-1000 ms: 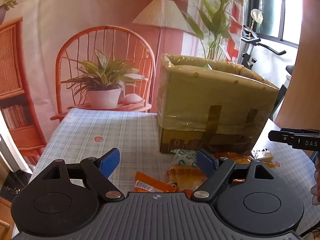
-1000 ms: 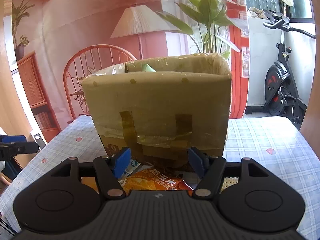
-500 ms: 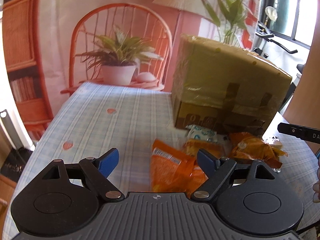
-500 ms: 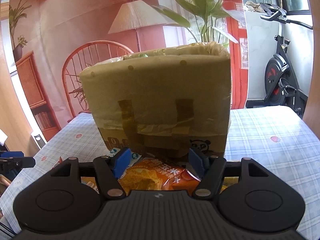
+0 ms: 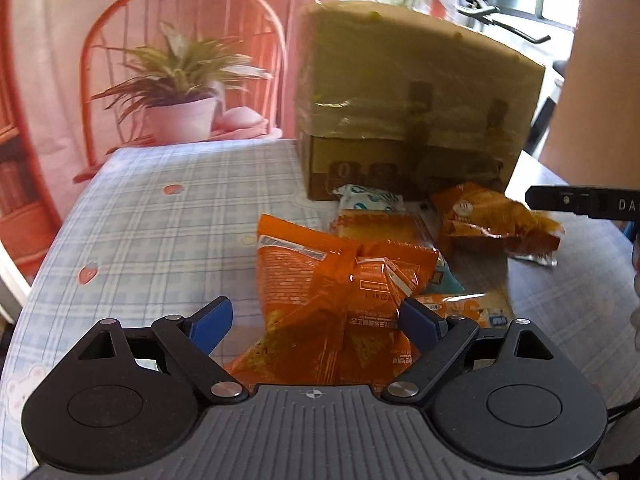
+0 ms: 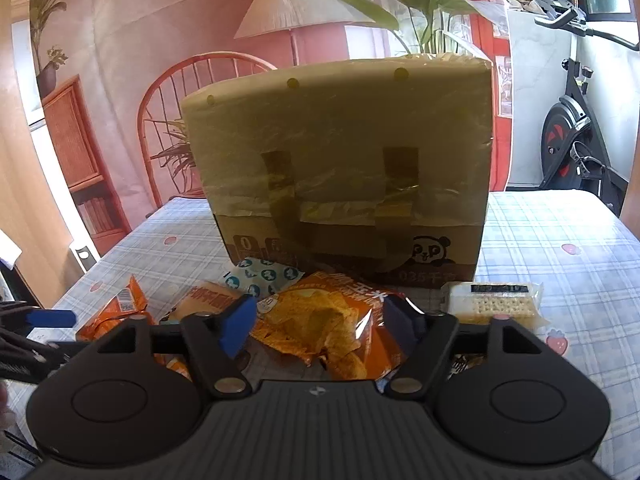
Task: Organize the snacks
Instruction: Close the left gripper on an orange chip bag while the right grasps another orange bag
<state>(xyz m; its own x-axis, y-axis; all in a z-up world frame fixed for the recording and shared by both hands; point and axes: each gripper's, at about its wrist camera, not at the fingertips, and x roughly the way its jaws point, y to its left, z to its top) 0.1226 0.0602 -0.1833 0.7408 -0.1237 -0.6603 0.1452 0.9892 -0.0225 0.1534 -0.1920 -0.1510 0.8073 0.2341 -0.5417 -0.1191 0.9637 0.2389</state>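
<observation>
On the checked-cloth counter (image 6: 560, 224), the tape-wrapped cardboard box (image 6: 340, 152) stood behind a pile of orange snack bags (image 6: 320, 320); a clear cracker packet (image 6: 494, 304) lay right of the pile.

The cardboard box (image 6: 340, 168) hides its own inside, so what it holds cannot be told. The left wrist view is motion-blurred across the box and the leaves behind it. The orange chip bag (image 5: 332, 304) has its near end hidden behind the left hand-held gripper (image 5: 316, 320) body. The cracker pack (image 6: 494, 304) shows print too small to read. The right hand-held gripper (image 6: 320, 320) covers the lower part of the crumpled orange packet (image 6: 320, 328).
</observation>
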